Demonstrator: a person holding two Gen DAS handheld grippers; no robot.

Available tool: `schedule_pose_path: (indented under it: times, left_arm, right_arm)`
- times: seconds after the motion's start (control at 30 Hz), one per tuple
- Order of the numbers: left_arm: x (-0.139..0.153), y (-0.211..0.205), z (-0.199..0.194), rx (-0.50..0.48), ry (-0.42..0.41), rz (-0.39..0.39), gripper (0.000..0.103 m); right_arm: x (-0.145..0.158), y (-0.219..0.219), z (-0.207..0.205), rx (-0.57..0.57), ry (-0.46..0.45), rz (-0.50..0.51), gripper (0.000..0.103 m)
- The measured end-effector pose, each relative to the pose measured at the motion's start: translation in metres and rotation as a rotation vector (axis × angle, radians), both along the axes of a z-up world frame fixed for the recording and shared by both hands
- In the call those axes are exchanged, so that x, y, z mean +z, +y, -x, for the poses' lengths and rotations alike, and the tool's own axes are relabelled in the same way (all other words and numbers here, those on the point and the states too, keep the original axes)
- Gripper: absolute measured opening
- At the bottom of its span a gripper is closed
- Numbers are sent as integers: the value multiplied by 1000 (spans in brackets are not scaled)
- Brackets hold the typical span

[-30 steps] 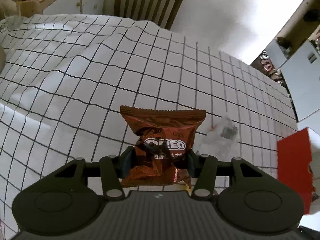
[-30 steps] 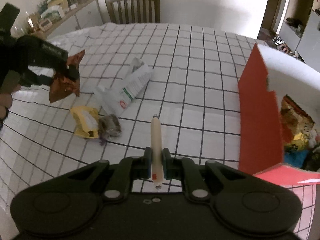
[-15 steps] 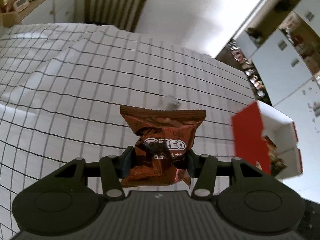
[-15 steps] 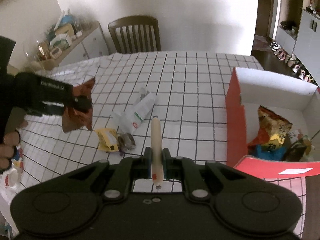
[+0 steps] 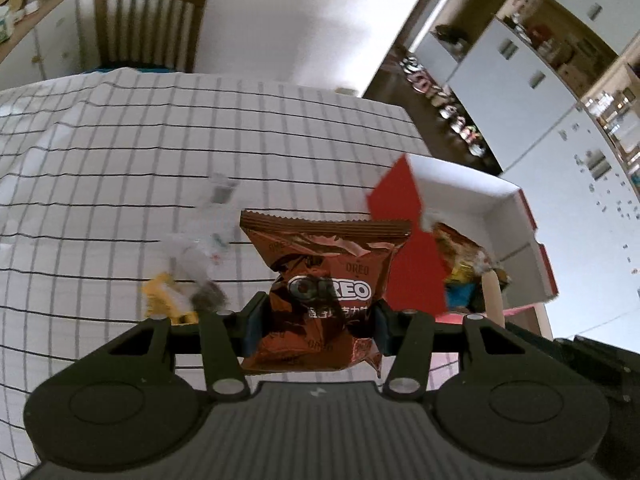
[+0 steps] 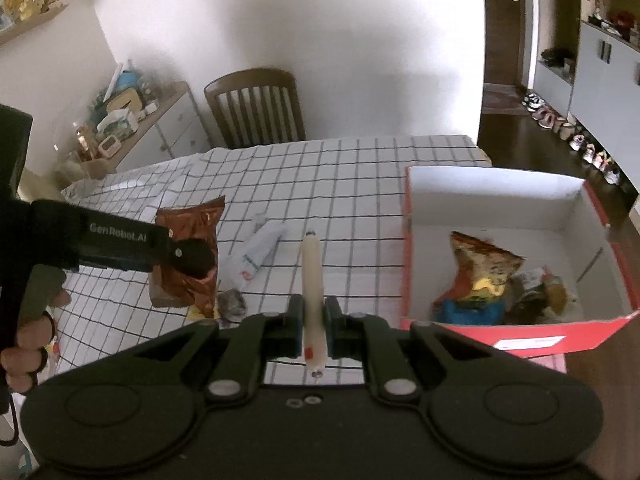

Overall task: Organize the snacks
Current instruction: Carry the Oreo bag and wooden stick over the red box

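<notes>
My left gripper [image 5: 316, 322] is shut on a brown Oreo packet [image 5: 326, 276] and holds it above the checked tablecloth; the packet also shows in the right wrist view [image 6: 188, 252]. My right gripper [image 6: 312, 322] is shut on a cream sausage stick [image 6: 312, 280], held above the table, left of the red box [image 6: 404, 248]. The box, white inside, holds several snack bags [image 6: 480, 280]. It also shows in the left wrist view [image 5: 404, 240], to the right of the Oreo packet.
On the cloth lie a white wrapper [image 6: 256, 252], a grey packet [image 6: 232, 304] and a yellow packet [image 5: 164, 296]. A wooden chair [image 6: 256, 108] stands at the table's far side. A sideboard with clutter [image 6: 120, 128] is far left.
Both grippers have risen and swung right with their snacks. The red box has come more fully into both views, and the left gripper is closer to it.
</notes>
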State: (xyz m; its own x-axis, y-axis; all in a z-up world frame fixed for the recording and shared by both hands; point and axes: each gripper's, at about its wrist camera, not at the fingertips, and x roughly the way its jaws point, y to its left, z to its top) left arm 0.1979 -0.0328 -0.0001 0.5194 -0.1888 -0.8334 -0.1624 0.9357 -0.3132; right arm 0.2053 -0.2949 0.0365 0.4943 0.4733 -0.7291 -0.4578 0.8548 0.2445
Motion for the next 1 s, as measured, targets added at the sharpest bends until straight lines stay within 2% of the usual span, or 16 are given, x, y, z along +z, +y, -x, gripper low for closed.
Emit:
schedule_pose_path:
  times: [0.63, 1.0]
  left_arm:
    - [6, -128, -47, -120, 10, -46, 51]
    - [-1, -185, -104, -152, 11, -110, 51]
  right_arm:
    - [-12, -112, -48, -126, -3, 9, 9]
    - [-37, -167, -83, -204, 8, 39, 9]
